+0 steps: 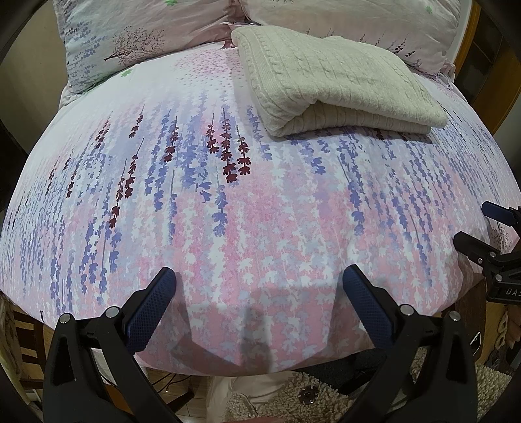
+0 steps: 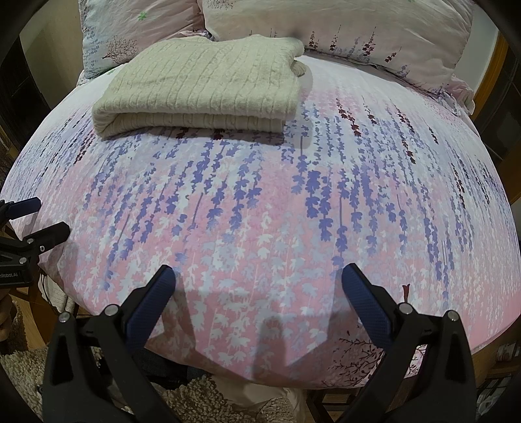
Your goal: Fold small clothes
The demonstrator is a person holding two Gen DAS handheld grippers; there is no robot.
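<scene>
Sweater (image 1: pixel 329 84), cream and folded, is seen well ahead of the left tongs (image 1: pixel 259 276) and right tongs (image 2: pixel 259 276), both spread and empty above the bedcover (image 1: pixel 228 211).

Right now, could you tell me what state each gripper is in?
Left gripper: open, holding nothing.
Right gripper: open, holding nothing.

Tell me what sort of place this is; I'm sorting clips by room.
Most likely a bedroom: a bed with a floral cover, matching pillows at its head, and a folded cream sweater lying on it.
</scene>
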